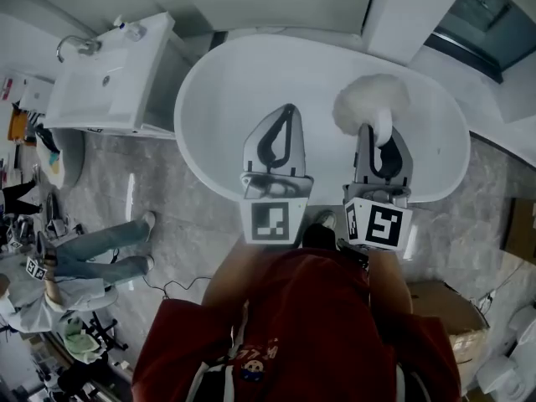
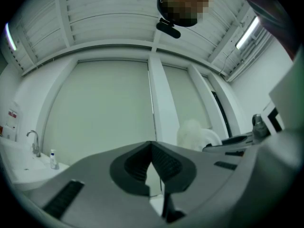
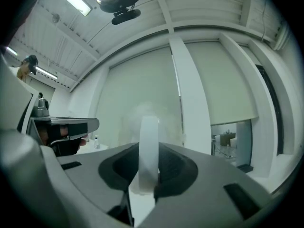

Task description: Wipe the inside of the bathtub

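The white oval bathtub (image 1: 209, 153) lies below both grippers in the head view. My left gripper (image 1: 287, 114) hangs over the tub's middle, shut, its dark pads meeting with nothing between them (image 2: 151, 146). My right gripper (image 1: 382, 134) is shut on the flat white handle (image 3: 148, 148) of a fluffy white duster (image 1: 371, 100), whose head sits above the tub's right half. From the left gripper view the duster (image 2: 191, 132) and the right gripper (image 2: 237, 141) show at the right. Both gripper cameras face the pale wall and the ceiling, not the tub.
A white washbasin (image 1: 109, 86) with a tap (image 1: 74, 45) stands left of the tub; a small bottle (image 2: 53, 159) rests on it. A seated person in jeans (image 1: 84, 258) is at the lower left. A cardboard box (image 1: 448, 308) stands at the lower right on the marble floor.
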